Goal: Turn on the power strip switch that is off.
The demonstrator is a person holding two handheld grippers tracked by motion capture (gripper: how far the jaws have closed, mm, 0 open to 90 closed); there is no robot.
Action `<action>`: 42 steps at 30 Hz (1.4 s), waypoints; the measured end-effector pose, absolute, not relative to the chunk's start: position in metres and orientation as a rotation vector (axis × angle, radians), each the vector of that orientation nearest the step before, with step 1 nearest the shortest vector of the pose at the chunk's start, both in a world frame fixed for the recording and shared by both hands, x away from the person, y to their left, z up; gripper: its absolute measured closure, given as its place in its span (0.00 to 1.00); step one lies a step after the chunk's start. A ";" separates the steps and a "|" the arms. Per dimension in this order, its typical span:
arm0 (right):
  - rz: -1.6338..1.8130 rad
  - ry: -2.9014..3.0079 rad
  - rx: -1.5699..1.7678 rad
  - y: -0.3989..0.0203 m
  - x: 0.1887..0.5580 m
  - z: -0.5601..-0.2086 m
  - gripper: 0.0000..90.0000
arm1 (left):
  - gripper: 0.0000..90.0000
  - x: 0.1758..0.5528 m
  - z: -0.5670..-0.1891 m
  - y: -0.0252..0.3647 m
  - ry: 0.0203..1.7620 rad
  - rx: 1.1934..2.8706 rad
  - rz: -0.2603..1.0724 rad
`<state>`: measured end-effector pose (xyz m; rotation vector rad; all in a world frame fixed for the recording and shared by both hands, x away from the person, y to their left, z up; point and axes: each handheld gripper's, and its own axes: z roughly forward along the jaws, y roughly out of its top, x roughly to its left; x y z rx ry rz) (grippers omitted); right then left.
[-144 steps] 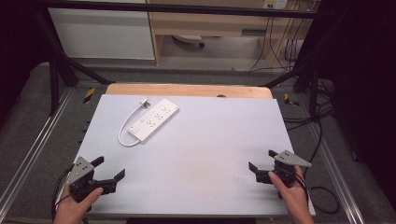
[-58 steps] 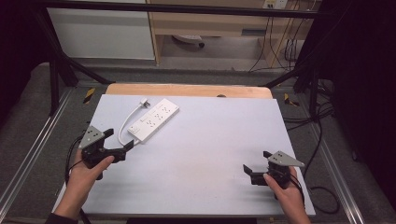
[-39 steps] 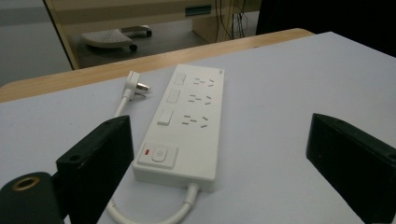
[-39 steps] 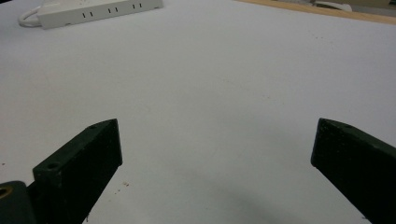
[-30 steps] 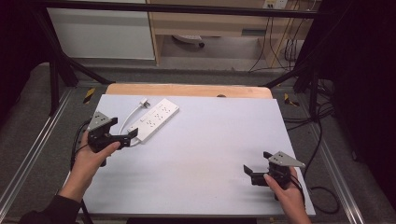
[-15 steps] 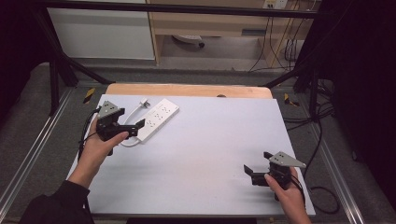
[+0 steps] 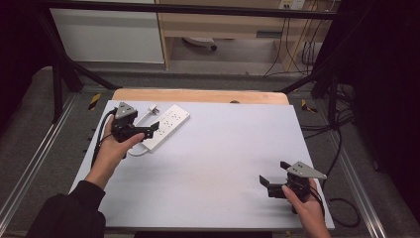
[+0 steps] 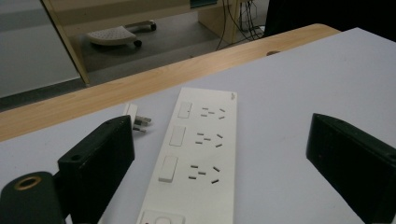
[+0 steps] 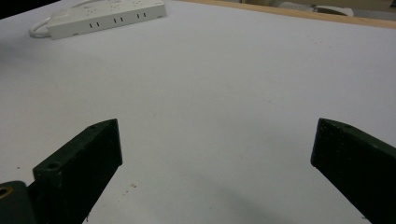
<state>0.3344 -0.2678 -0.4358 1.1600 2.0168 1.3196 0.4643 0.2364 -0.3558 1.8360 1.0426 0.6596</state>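
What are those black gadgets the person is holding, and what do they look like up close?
Each is a black hand-held gripper, the left gripper and the right gripper, with two blocky black jaws, a grey three-cornered plate on top and a black cable trailing off. A dark sleeve covers the left forearm.

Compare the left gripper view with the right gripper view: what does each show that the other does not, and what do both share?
Left gripper view alone: the top face of the power strip, with its rocker switches and socket holes, and the plug lying by its far end, framed between open jaws.

Right gripper view alone: the strip's long side edge and a loop of its white cable, seen from far off.

Both: the power strip, the white table top, its wooden edge, and two black jaws standing wide apart.
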 end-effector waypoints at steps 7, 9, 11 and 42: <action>1.321 2.020 1.159 -0.266 0.334 -0.436 0.03 | 0.09 0.477 -0.360 0.221 1.036 1.862 0.650; 1.322 2.021 1.162 -0.266 0.334 -0.436 0.03 | 0.13 0.480 -0.363 0.217 1.039 1.874 0.651; 1.321 2.022 1.161 -0.267 0.334 -0.436 0.03 | 0.14 0.483 -0.365 0.214 1.043 1.884 0.655; 1.331 2.023 1.163 -0.267 0.335 -0.436 0.03 | 0.37 0.519 -0.390 0.219 1.186 1.929 0.729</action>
